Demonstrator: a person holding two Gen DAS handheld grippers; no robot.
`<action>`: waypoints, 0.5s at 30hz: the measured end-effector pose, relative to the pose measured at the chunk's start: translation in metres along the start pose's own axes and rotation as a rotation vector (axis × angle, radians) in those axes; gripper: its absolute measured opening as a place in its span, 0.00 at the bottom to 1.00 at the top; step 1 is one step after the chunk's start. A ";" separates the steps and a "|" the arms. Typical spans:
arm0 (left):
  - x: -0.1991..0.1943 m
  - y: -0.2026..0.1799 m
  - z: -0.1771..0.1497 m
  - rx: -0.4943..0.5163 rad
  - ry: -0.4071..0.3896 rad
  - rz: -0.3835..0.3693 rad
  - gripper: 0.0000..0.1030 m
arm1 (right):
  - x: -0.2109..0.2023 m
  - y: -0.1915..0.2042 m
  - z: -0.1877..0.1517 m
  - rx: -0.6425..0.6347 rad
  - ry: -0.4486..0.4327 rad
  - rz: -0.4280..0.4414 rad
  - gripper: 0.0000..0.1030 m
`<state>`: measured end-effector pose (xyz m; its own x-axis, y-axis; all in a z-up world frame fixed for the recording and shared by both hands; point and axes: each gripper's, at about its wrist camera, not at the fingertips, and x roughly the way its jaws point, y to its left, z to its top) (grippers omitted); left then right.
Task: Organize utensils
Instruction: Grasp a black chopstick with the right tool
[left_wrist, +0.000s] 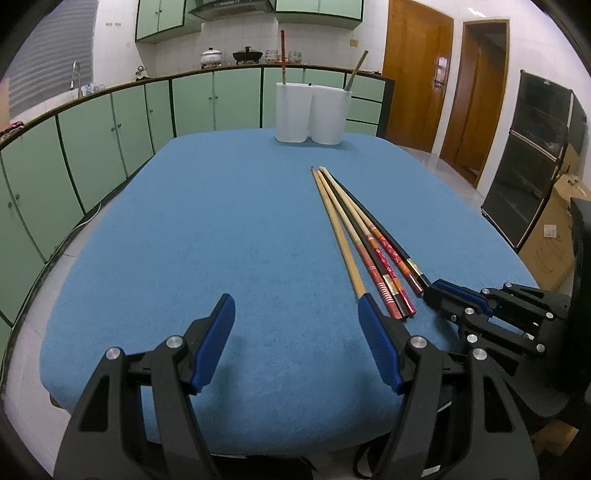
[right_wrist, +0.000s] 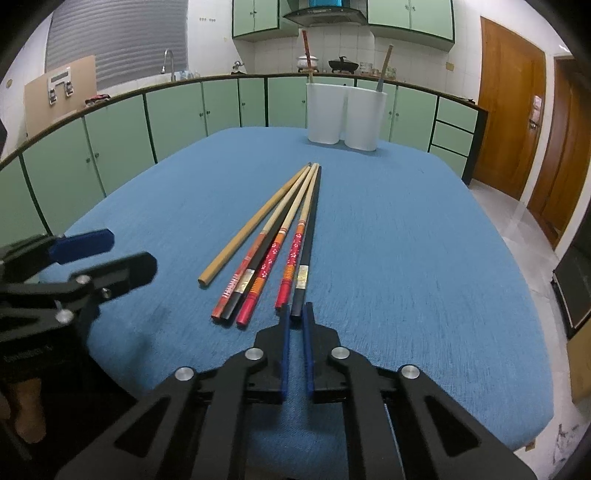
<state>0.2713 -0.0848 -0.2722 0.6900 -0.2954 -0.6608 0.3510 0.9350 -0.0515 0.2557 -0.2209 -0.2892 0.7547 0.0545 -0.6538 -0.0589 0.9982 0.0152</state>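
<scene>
Several chopsticks (left_wrist: 369, 240) (right_wrist: 273, 243) lie side by side on the blue tablecloth (left_wrist: 221, 221) (right_wrist: 406, 240): one plain wood, the others red-patterned or black. My right gripper (right_wrist: 296, 307) (left_wrist: 433, 291) sits at their near ends, its blue pads closed on the end of the rightmost black chopstick (right_wrist: 306, 254). My left gripper (left_wrist: 295, 301) (right_wrist: 131, 251) is open just above the cloth with nothing between its fingers; its right fingertip is at the plain wooden chopstick's (left_wrist: 340, 236) near end. A white two-compartment holder (left_wrist: 312, 112) (right_wrist: 345, 116) stands at the far edge, with a red chopstick in its left cup and a wooden one in its right.
Green cabinets (left_wrist: 110, 140) run along the left and back, with a counter carrying pots and a sink. Wooden doors (left_wrist: 417, 74) and a dark cabinet (left_wrist: 532, 155) stand to the right, beside cardboard boxes. The cloth's front edge is close under both grippers.
</scene>
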 end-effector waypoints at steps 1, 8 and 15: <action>0.002 -0.002 0.000 0.003 0.002 -0.002 0.65 | -0.001 -0.002 0.000 0.007 -0.001 0.000 0.06; 0.017 -0.017 0.002 0.028 0.018 -0.003 0.65 | -0.002 -0.020 -0.002 0.058 -0.008 -0.036 0.06; 0.032 -0.024 0.000 0.037 0.044 0.015 0.65 | -0.005 -0.032 -0.005 0.091 -0.010 -0.043 0.06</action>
<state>0.2851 -0.1168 -0.2918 0.6675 -0.2714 -0.6934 0.3642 0.9312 -0.0139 0.2508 -0.2531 -0.2900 0.7615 0.0112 -0.6480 0.0333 0.9979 0.0564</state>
